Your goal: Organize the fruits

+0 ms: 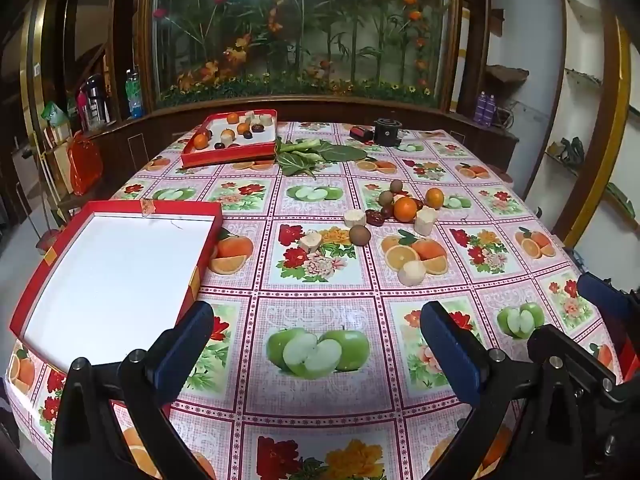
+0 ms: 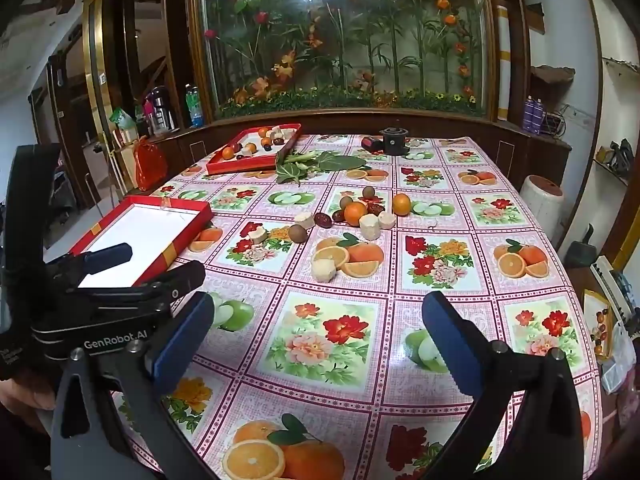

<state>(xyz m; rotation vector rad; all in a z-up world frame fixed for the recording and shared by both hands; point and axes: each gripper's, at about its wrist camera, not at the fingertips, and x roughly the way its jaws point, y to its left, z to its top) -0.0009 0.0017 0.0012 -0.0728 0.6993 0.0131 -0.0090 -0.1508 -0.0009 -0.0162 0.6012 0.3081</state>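
We hold both tongs low over the near edge of the counter (image 1: 320, 280), which wears a cloth printed with apples, oranges and flowers. The left tongs (image 1: 316, 344) stand wide apart with nothing between the blue pads, and the right tongs (image 2: 318, 336) are spread just as wide and equally bare. The loose fruits (image 1: 400, 208) lie in a cluster past the middle of the counter: 2 oranges, brown round ones, dark red ones and pale cut chunks, some touching, 1 pale chunk (image 1: 411, 273) nearer to us and apart. The empty red tray (image 1: 52, 248) with its white floor sits at the near left corner; the far red tray (image 1: 224, 156) at the back left already carries fruit, with green leaves (image 1: 316, 154) just beside it. Only the right view shows the left device from the side, where we read "GenRobot.AI" (image 2: 115, 335), along with a hand (image 2: 24, 394) at the lower left and a white stool (image 2: 542, 200) beyond the counter's right edge.
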